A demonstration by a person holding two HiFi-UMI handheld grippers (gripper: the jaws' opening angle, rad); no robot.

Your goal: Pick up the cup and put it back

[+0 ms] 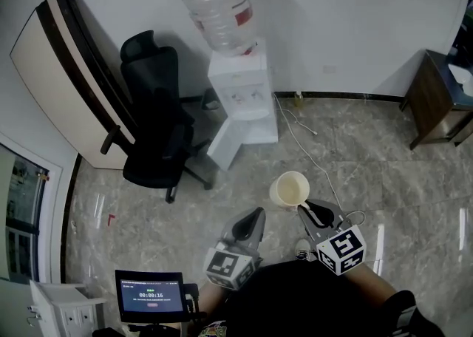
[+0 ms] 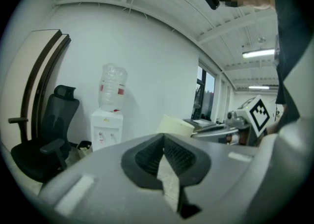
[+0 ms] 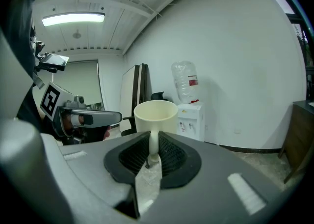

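1. My right claw (image 3: 149, 158) is clamped on the handle of the cup (image 3: 155, 115), which hangs upright in mid-air over the floor (image 1: 384, 173), level for setting down.
2. My left claw (image 2: 164, 159) is closed on nothing and sits just beside, keeping clear.
3. A water dispenser (image 1: 240, 95), an office chair (image 1: 154, 132) and a loose cable (image 1: 301, 126) lie ahead, well apart from the cup.

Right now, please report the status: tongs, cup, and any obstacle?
Left tongs shut, empty. Right tongs shut on the cup handle, cup upright, off the floor. Water dispenser and office chair ahead, well apart.
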